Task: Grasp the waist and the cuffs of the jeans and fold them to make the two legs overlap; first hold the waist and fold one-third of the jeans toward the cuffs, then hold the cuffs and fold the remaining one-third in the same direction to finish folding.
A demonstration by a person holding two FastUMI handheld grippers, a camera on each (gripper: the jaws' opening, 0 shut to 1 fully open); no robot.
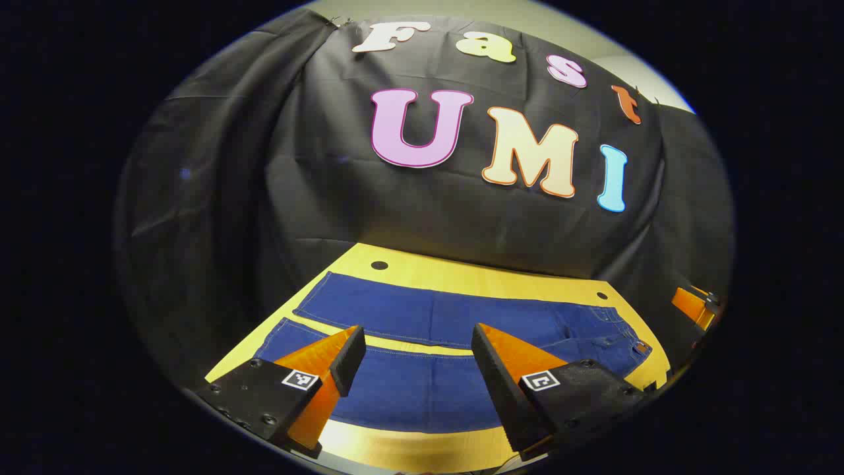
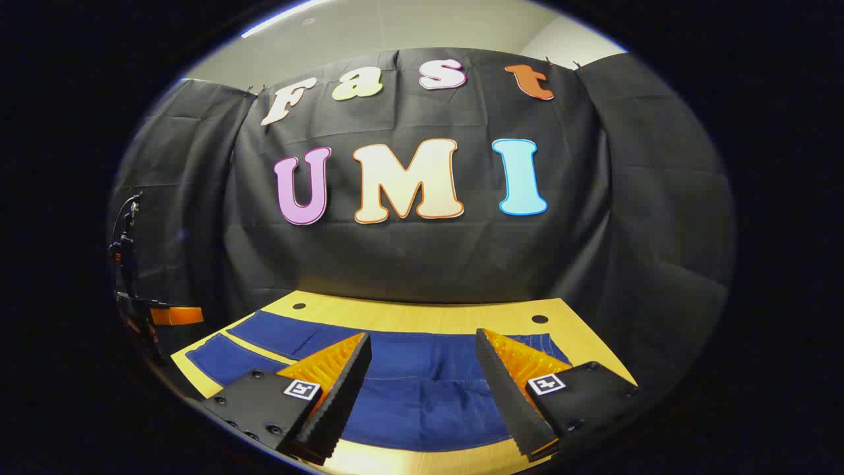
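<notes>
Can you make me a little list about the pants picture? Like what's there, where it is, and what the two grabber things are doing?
thing: jeans, blue
where: lying flat on the table
legs: spread apart, not overlapped yet
left gripper: open, above the legs, holding nothing
right gripper: open, above the waist end, holding nothing
folds done: none
behind: black cloth wall
</notes>
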